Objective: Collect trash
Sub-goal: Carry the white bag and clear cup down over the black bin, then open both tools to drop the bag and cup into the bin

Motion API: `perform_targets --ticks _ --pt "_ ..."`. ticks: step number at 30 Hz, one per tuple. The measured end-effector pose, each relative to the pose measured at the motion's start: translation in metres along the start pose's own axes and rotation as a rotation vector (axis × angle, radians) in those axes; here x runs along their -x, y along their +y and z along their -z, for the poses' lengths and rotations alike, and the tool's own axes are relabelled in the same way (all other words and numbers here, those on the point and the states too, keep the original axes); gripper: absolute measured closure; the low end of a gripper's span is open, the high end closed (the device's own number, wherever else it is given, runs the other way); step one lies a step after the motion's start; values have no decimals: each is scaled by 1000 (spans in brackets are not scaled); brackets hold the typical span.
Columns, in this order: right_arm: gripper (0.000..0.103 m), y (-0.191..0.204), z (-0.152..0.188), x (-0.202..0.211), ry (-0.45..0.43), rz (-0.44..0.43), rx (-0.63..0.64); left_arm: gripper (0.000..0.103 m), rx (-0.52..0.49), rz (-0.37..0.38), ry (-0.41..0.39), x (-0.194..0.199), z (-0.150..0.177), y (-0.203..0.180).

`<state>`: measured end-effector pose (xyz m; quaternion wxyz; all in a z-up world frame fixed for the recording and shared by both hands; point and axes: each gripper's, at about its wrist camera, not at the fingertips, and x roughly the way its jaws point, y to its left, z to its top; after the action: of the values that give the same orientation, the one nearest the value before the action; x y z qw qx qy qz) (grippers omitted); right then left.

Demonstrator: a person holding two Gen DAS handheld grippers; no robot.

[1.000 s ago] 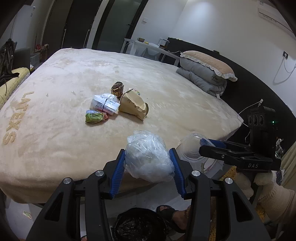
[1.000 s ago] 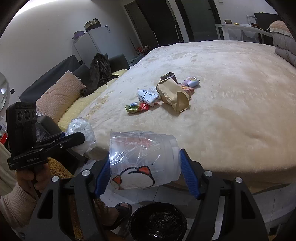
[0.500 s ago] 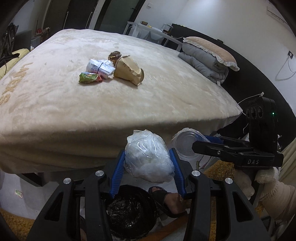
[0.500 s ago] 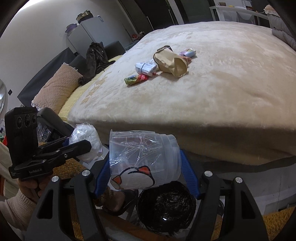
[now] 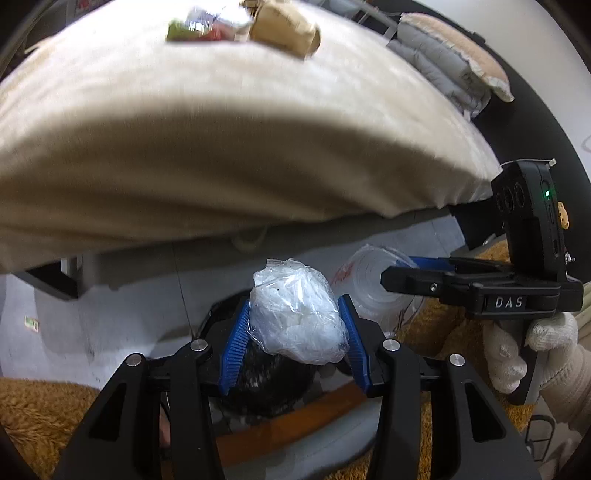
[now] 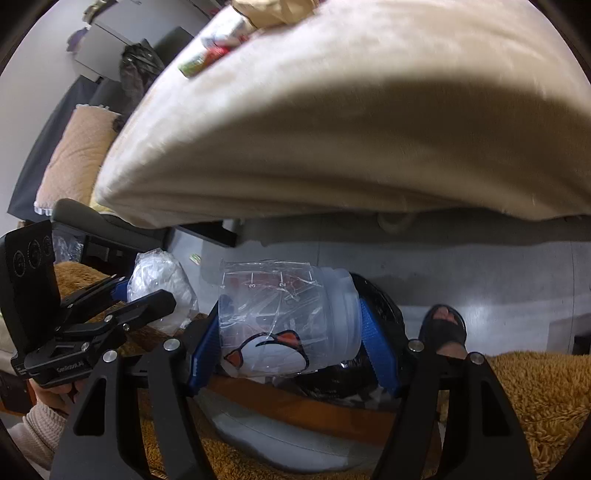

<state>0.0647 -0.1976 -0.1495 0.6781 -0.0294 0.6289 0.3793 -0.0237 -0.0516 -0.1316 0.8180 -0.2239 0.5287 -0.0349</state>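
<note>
Left gripper (image 5: 293, 328) is closed on a crumpled clear plastic bag (image 5: 295, 317) w/ white stuff inside; both blue pads (image 5: 236, 339) press its sides, jaws only partly apart. Right gripper (image 6: 290, 332) clamps a clear plastic cup (image 6: 284, 317) lying sideways btwn its pads, jaws approx half apart; the cup has a cartoon print w/ orange & white and printed marks near its rim. Both grippers point steeply down at a black-lined trash bin (image 6: 376, 314) on the grey floor (image 6: 480, 280) just below them; bag sits right over the bin mouth in left wrist view, cup overlaps the bin in right wrist view. The 2 grippers are side by side, bag & cup near each other but apart. Beyond, the bed (image 5: 221, 129) w/ beige cover fills the far half; more trash lies far back on it: a brown paper bag (image 5: 284, 31) and small wrappers (image 5: 199, 26), blurred. A foot in a black sandal (image 6: 443, 325) stands right of the bin, near a brown shaggy rug (image 6: 535, 391). White-gloved hand (image 5: 532, 354) holds the right gripper.
</note>
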Motion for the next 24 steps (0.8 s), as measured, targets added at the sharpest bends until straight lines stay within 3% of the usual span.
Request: perform_targets --ticks 10,20,21,22,24 --pt "34 -20 1 -43 198 51 -101 57 85 -6 250 -47 10 21" --pt "33 -22 0 -58 257 50 -154 55 67 -10 344 -73 16 19" --pt "28 -25 0 -60 262 35 -164 49 67 -6 359 -75 16 18" --pt "23 -26 0 -61 271 16 -175 34 68 -9 372 -77 17 17" --pt "22 -26 -1 -65 278 8 -175 28 74 -23 375 -78 16 19"
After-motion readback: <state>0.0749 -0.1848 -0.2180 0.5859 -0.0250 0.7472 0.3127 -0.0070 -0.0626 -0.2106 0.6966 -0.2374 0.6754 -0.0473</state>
